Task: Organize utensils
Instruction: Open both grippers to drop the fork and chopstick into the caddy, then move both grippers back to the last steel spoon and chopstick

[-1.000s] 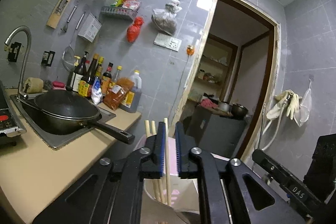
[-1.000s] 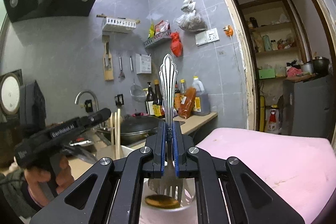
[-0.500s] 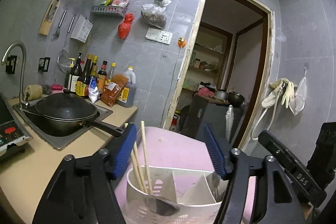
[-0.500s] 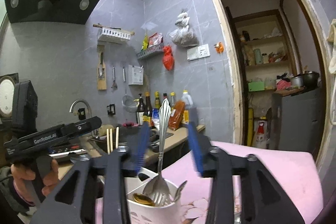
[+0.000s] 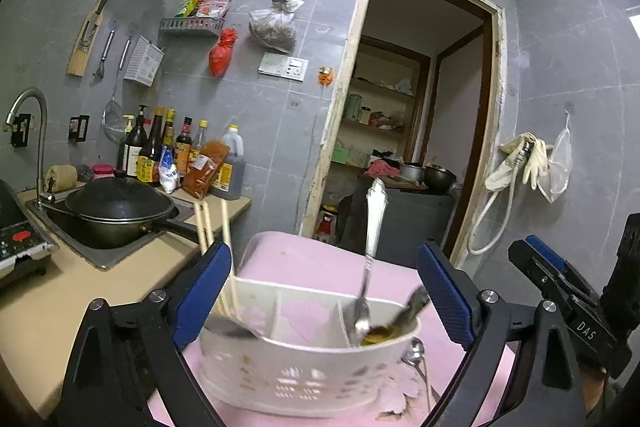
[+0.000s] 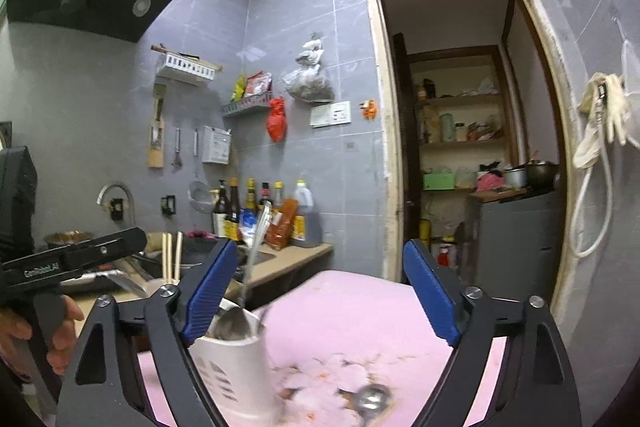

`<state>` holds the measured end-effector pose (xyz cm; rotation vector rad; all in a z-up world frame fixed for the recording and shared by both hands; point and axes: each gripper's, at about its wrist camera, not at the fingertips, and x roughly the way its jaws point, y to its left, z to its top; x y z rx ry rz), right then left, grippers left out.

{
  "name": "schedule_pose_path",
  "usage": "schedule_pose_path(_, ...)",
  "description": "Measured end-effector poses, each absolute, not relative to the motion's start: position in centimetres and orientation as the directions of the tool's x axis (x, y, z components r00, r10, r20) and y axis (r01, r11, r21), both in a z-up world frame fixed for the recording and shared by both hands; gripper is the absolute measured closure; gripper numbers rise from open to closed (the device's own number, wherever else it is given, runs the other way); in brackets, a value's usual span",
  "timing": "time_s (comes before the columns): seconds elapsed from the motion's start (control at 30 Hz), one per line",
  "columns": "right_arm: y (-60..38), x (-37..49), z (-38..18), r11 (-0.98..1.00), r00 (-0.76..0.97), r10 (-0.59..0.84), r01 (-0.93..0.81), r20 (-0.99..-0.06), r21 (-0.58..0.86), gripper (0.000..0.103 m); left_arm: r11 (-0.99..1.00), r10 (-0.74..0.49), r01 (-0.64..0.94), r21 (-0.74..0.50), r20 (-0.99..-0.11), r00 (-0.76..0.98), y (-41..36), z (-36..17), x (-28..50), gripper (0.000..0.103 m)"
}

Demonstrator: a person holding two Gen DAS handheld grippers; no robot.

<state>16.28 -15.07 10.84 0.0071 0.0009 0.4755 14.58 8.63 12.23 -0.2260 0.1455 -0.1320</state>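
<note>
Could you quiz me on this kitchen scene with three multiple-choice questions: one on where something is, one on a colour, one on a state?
1. Where do the chopsticks stand?
A. wok
B. caddy's left end
C. wall shelf

2. What colour is the mat?
A. pink
B. green
C. black

3. How is the fork?
A. flat on the mat
B. gripped by tongs
C. upright in the caddy, free

Answers: 1 B, they rise from the left compartment. 2 A, pink shows around the caddy. 3 C, the left tongs and the right tongs are opening, empty.

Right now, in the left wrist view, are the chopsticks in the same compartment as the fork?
No, the chopsticks stand at the holder's left end, the fork at its right.
</note>
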Motion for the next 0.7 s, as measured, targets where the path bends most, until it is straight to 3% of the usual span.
schedule_pose_path(0.17,-16.9,14.9,9.9,0.914,0.914,0.405,-0.405,0.003,-0.026,0.0,0.967,-0.162,0.13,-0.22,-0.134,0.978,6.3,10.9,13.8,0.011)
schedule_pose_path(0.5,-20.2,13.2,7.6,0.945,0.947,0.316,-0.32,-0.059,-0.068,0.0,0.973,-0.178,0.14,-0.181,-0.212,0.961,2.3,8.4,13.0,0.01)
schedule_pose_path(0.7,-21.8,13.7,5.7,0.949,0.937,0.288,-0.307,-0.197,-0.075,0.0,0.98,-0.19,0.155,-0.126,-0.341,0.921,0.4,7.0,13.3,0.01)
